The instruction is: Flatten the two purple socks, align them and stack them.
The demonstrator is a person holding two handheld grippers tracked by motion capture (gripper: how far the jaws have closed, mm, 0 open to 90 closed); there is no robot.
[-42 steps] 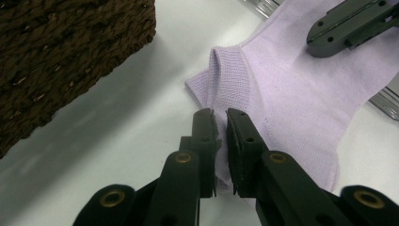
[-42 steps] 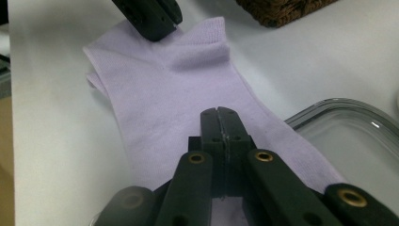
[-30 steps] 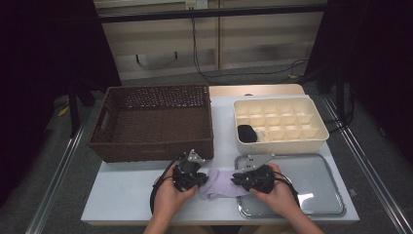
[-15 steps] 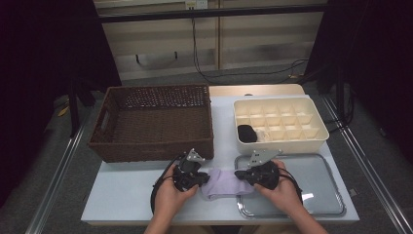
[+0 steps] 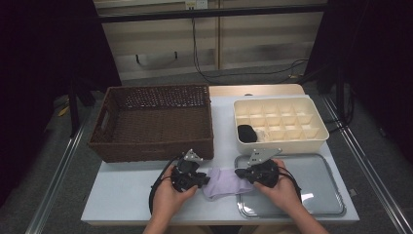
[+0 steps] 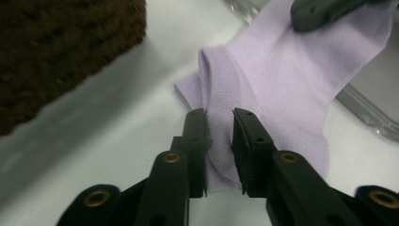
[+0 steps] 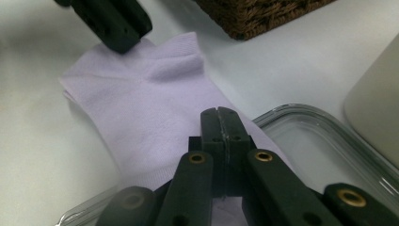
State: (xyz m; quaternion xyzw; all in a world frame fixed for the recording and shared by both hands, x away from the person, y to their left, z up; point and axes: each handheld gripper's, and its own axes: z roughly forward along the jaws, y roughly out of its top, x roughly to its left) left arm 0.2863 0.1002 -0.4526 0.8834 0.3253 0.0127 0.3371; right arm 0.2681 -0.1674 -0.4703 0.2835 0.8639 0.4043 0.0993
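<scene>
At the near edge of the white table [image 5: 122,195], a pale lilac fabric sock [image 5: 225,181] is stretched between the two grippers, one end on the tabletop and the other lapped over the left rim of the shallow grey metal tray [image 5: 316,185]. In the left gripper view the left gripper [image 6: 220,126] is seen with its jaws a little apart; they have just been opening, and a raised fold of the sock [image 6: 282,80] stands in the gap, touched by the pads but not visibly squeezed. In the right gripper view the right gripper [image 7: 220,123] is clenched, its jaws pressed flat together over the tray end of the sock [image 7: 141,108]; whether fabric is pinched between them cannot be told.

Just behind the left gripper [image 5: 190,174] the front wall of the dark brown woven wicker basket [image 5: 153,122] rises close by, so little room is left there. Behind the right gripper [image 5: 258,171] the cream plastic divided box [image 5: 277,122] stands just beyond the tray's far rim. Open tabletop is left to the left of the sock, and the bare tray floor to its right.
</scene>
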